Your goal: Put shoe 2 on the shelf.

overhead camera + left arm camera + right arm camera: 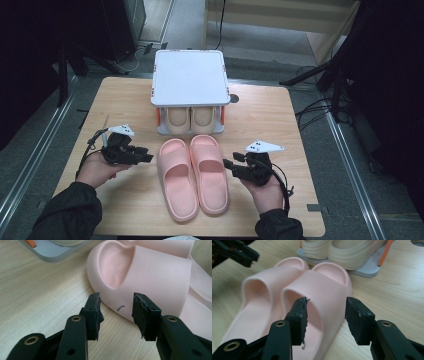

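Observation:
Two pink slippers lie side by side mid-table, toes toward the rack: the left slipper and the right slipper. My left gripper sits just left of the pair, its jaws apart and empty. In the left gripper view the left gripper faces the left slipper's outer side, a little short of it. My right gripper is just right of the pair, also open. In the right gripper view the right gripper frames the right slipper's strap without touching it.
A white-topped shoe rack stands at the table's far middle, with a beige pair of slippers on its lower shelf. A round hole lies beside it. Bare wood stretches to both sides.

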